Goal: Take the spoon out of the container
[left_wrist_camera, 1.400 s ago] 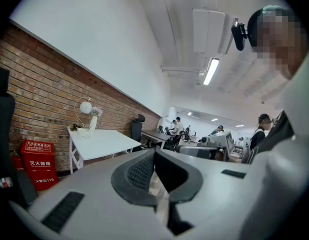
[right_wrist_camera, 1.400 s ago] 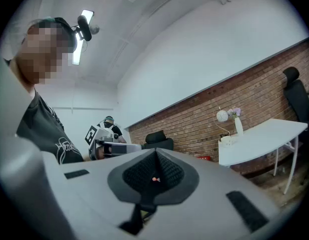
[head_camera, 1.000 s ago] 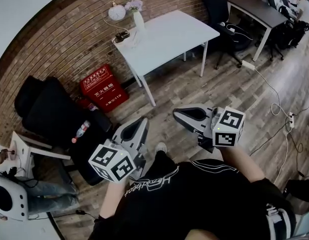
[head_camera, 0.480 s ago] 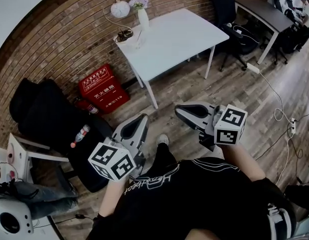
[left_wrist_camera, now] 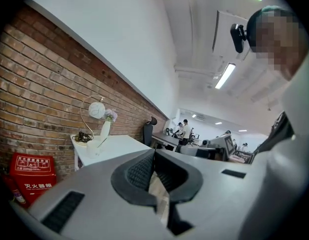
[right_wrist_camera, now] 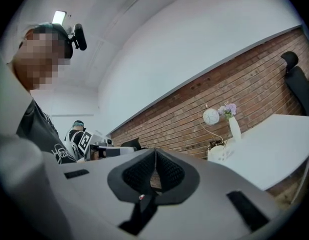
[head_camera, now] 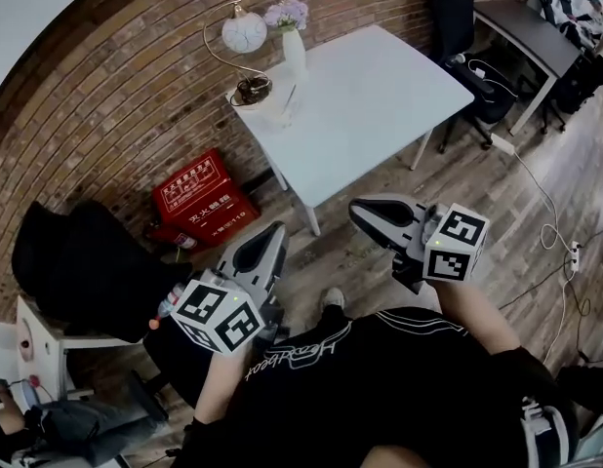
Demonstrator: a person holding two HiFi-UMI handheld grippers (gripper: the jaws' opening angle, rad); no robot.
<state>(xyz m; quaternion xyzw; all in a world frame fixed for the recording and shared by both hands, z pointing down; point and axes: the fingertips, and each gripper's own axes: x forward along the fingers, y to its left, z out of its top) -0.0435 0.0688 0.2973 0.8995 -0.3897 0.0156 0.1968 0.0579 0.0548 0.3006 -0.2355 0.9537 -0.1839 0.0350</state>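
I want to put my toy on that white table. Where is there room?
The white table is bare from the vase to its far end by the black chair. The brick-wall corner is crowded: lamp, vase, white container.

Left gripper (head_camera: 270, 237) and right gripper (head_camera: 368, 210) held out side by side, fingers (left_wrist_camera: 139, 173) closed, empty

Table approach: open in front.
White table (head_camera: 380, 96) bare at middle and right; lamp (head_camera: 245, 33), vase (head_camera: 294, 52) and container (head_camera: 277, 107) crowd the left corner; red box (head_camera: 206, 198) on floor beside it.
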